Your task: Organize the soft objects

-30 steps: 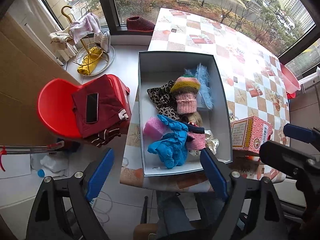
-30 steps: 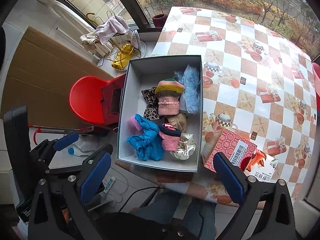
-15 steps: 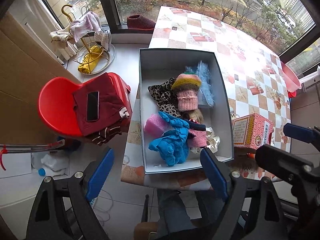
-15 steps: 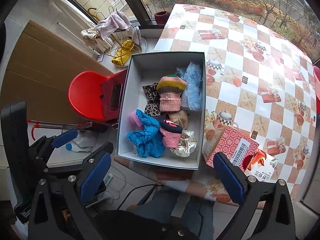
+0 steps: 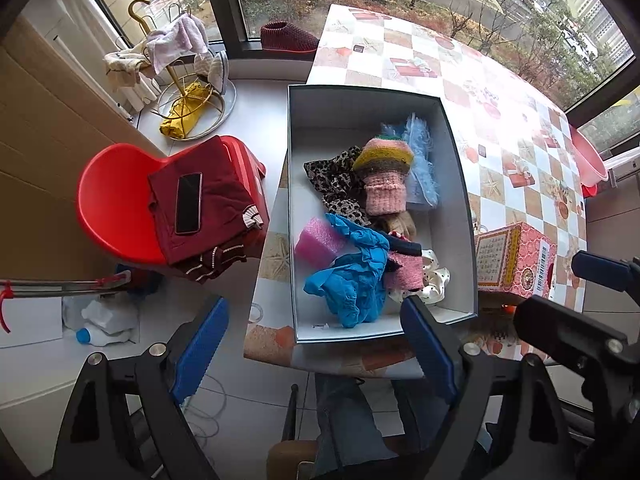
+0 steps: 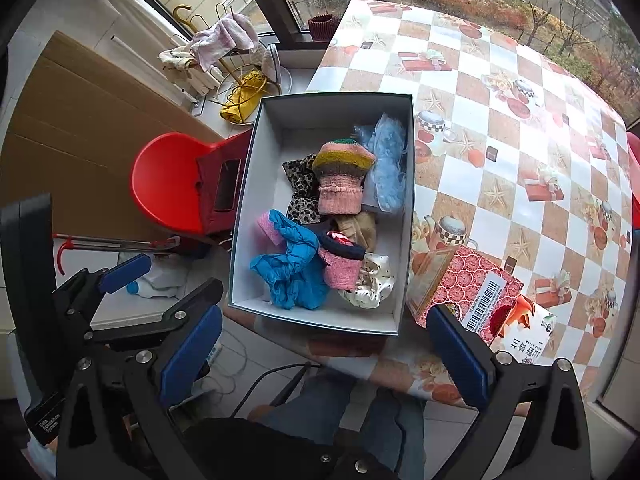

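Observation:
A grey open box (image 5: 294, 208) (image 6: 245, 216) sits at the table's near left corner, full of soft things: a blue cloth (image 5: 352, 280) (image 6: 292, 268), a pink sponge (image 5: 318, 236), a striped knit hat (image 5: 384, 168) (image 6: 342, 176), leopard fabric (image 5: 332, 184), a light blue fluffy piece (image 5: 420, 160) (image 6: 386, 160), a pink sock (image 6: 340, 266) and a white dotted scrunchie (image 6: 370, 282). My left gripper (image 5: 316, 348) is open and empty, held high over the box's near edge. My right gripper (image 6: 320, 356) is open and empty, also above and before the box.
A red patterned carton (image 5: 516, 260) (image 6: 460, 284) and a snack bag (image 6: 524, 332) lie right of the box on the checked tablecloth (image 6: 500, 120). A red chair (image 5: 120, 200) with a maroon garment and a phone (image 5: 188, 202) stands left of the table. A gold rack (image 5: 188, 92) stands by the window.
Both cameras have drifted slightly, so the box sits a little farther up and right in view. Both grippers stay open and empty. Nothing in the box has moved.

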Demonstrator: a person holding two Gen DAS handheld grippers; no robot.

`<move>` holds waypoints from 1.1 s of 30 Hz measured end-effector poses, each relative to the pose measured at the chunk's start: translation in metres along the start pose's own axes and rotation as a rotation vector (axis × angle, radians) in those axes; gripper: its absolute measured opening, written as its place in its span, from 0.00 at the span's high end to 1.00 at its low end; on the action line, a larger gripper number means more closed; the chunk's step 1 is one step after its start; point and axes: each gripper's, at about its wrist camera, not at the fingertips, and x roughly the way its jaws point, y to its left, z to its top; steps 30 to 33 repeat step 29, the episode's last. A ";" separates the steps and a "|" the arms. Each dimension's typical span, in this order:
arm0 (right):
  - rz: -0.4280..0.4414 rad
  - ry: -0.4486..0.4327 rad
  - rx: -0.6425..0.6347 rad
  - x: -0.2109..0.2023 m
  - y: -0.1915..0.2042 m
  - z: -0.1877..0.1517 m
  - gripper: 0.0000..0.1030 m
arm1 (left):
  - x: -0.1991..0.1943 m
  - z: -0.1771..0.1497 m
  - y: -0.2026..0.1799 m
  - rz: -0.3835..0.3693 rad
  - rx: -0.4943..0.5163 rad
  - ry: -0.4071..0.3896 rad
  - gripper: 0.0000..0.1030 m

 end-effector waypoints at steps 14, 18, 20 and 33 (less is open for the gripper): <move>-0.026 0.023 -0.012 0.011 0.003 0.001 0.00 | 0.015 -0.004 0.007 -0.005 -0.013 0.035 0.13; -0.051 0.035 -0.030 0.019 0.007 0.002 0.00 | 0.023 -0.007 0.010 0.008 -0.024 0.051 0.13; -0.060 0.042 -0.041 0.023 0.009 0.002 0.00 | 0.026 -0.009 0.012 0.023 -0.027 0.062 0.13; -0.078 0.058 -0.075 0.033 0.018 0.003 0.00 | 0.026 -0.013 0.027 -0.046 -0.071 0.036 0.13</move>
